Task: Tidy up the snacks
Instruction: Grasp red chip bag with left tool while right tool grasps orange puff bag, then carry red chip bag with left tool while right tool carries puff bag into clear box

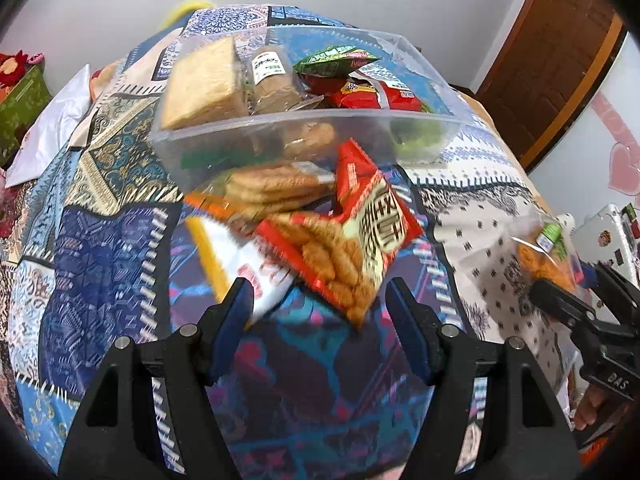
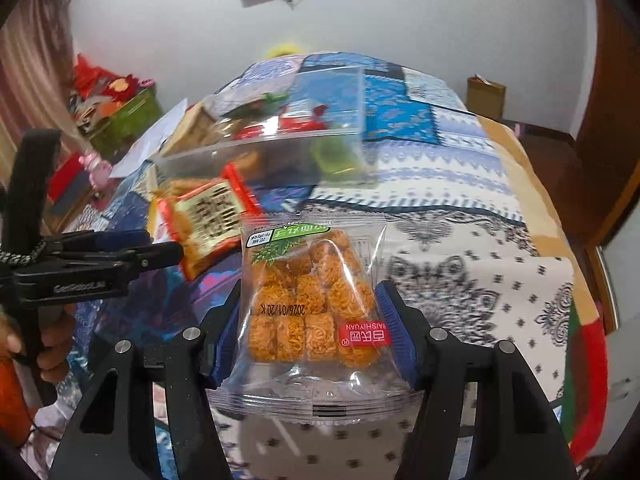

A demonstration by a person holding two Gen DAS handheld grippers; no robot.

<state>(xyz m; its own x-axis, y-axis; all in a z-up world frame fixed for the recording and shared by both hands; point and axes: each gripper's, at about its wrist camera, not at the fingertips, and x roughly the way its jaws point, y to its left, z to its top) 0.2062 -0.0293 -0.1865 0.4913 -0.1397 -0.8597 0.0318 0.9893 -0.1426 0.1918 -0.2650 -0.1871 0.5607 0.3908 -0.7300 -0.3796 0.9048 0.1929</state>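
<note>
A clear plastic bin (image 1: 280,120) (image 2: 280,140) on the patterned cloth holds several snack packs. In front of it lie a red pack of fried sticks (image 1: 360,240) (image 2: 208,224), a clear pack of round biscuits (image 1: 272,188) and a white pack (image 1: 256,272). My left gripper (image 1: 320,312) is open just short of the red pack, nothing between its fingers. My right gripper (image 2: 308,320) is shut on a clear bag of orange noodle bites (image 2: 312,296) and holds it above the cloth, right of the pile. That bag also shows in the left wrist view (image 1: 548,252).
The table wears a blue and white patchwork cloth (image 1: 100,240) (image 2: 460,220). A green box with red toys (image 2: 120,116) stands off the table at left. A brown door (image 1: 560,60) is at right. A cardboard box (image 2: 486,96) sits beyond the table's far right.
</note>
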